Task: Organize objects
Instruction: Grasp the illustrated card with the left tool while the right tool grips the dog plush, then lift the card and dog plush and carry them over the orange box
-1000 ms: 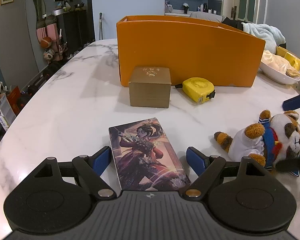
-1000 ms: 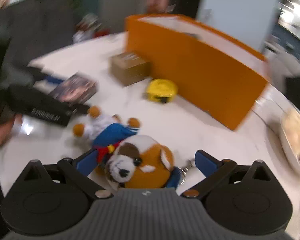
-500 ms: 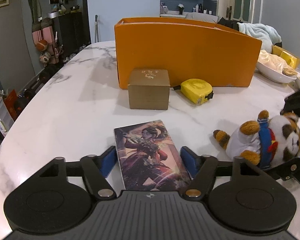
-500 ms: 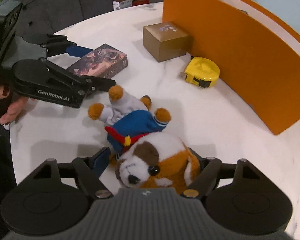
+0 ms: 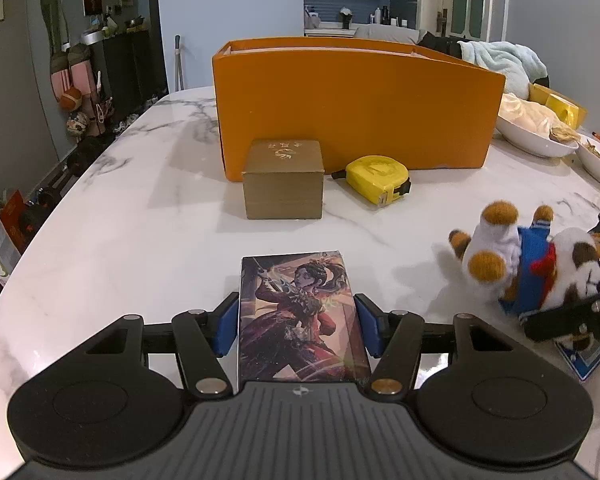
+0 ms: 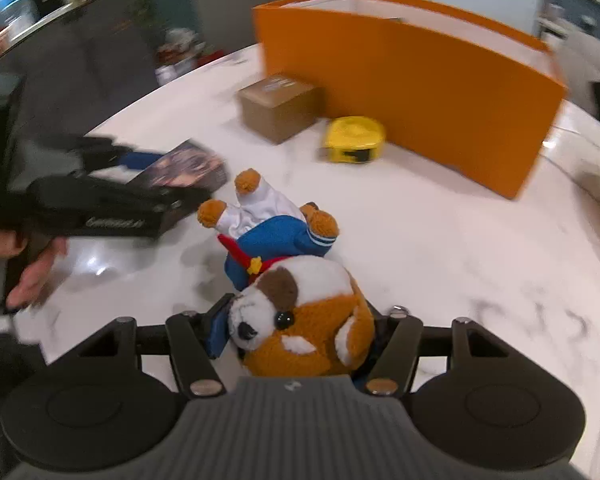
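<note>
Clamping on the illustrated card box (image 5: 302,316): left gripper (image 5: 298,330), both blue pads (image 5: 225,328) pressed against the box's long sides, box flat on the marble table (image 5: 140,232), art side up. Ahead of it, 1 small brown box (image 5: 283,184) stands touching the front wall of the big orange box (image 5: 356,104). Yellow tape measure (image 5: 376,179) lies just right of the brown box, near the same wall. Further right, plush dog (image 6: 296,292) in a blue top, legs tipped up. Right gripper (image 6: 296,332) is squeezed onto its head, 1 blue pad (image 6: 219,330) visible on the muzzle side; other pad hidden behind the fur. 2 white bowls (image 5: 536,138) sit at the table's far right, past the orange box. Right wrist view is motion-blurred.
</note>
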